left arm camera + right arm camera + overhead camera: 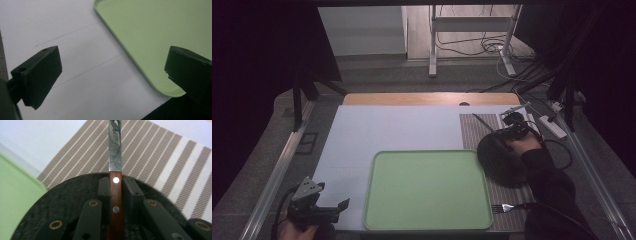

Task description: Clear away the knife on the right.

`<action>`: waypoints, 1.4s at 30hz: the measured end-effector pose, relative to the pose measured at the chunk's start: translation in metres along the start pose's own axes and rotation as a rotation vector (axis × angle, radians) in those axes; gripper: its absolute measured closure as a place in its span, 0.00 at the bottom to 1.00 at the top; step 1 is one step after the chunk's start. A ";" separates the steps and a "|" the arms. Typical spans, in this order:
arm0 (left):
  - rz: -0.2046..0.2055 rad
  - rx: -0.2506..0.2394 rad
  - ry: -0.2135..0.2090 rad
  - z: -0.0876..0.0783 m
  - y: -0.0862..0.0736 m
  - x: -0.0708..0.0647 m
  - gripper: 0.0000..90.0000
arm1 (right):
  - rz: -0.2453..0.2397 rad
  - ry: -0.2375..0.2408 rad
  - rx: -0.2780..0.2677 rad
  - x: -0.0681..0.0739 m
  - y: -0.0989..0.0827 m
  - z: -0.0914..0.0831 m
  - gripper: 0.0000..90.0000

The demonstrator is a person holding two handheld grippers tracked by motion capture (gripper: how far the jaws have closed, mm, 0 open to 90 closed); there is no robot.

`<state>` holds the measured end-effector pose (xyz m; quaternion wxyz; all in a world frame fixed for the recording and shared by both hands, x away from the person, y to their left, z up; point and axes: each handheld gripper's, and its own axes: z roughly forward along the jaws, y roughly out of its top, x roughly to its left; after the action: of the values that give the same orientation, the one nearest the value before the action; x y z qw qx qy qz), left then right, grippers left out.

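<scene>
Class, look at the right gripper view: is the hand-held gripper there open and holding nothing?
No: the right hand-held gripper is shut on the wooden handle of a knife, above a black plate.

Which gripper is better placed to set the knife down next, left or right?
Right. The right gripper is shut on the knife above the black plate; the left gripper is open over the white sheet.

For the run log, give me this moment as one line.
left gripper: open, over table beside tray | right gripper: shut on knife, above plate | fork: on mat
</scene>
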<state>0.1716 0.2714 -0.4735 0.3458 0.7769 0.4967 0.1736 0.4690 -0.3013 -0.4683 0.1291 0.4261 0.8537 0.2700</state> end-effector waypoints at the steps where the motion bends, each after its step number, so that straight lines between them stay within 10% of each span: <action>1: 0.000 0.000 0.000 0.000 0.000 0.000 0.02 | -0.001 0.006 -0.002 0.003 -0.001 -0.001 0.86; 42: 0.000 0.003 0.002 0.000 0.000 0.000 0.02 | -0.101 0.131 -0.012 0.132 -0.068 -0.042 0.86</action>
<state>0.1718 0.2709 -0.4734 0.3443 0.7771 0.4974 0.1735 0.3257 -0.2445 -0.4717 0.0889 0.3630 0.8791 0.2957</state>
